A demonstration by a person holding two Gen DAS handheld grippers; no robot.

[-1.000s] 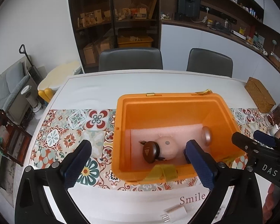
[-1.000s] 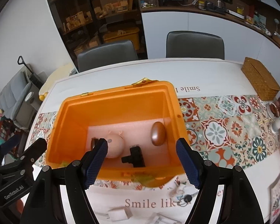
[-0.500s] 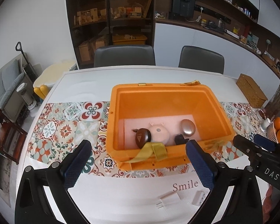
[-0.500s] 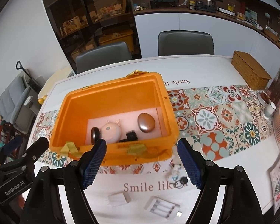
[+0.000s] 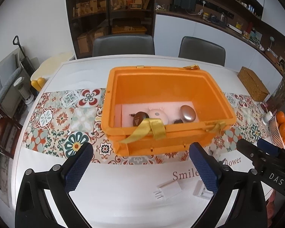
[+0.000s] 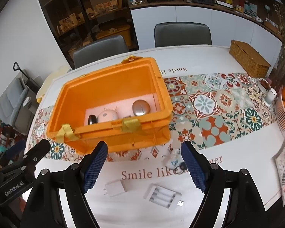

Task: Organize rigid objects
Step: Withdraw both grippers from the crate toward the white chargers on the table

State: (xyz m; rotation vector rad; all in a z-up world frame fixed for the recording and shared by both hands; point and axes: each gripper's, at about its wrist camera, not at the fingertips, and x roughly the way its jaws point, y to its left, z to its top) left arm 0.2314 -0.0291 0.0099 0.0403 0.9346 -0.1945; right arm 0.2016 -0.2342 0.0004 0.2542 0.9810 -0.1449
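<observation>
An open orange box stands on the table and holds a pink pig toy, a silver egg-shaped object, a dark round object and a small black item. A white plug adapter and a white battery case lie on the table in front of the box. A small keychain item lies near them. My left gripper and right gripper are both open and empty, above the table short of the box.
A patterned runner crosses the white table. A wicker box stands at the far right, with a basket of oranges and a small white cup. Two chairs stand behind the table.
Both grippers have pulled back and up from over the box, so the box's front wall and the adapter and battery case on the table have come into view.
</observation>
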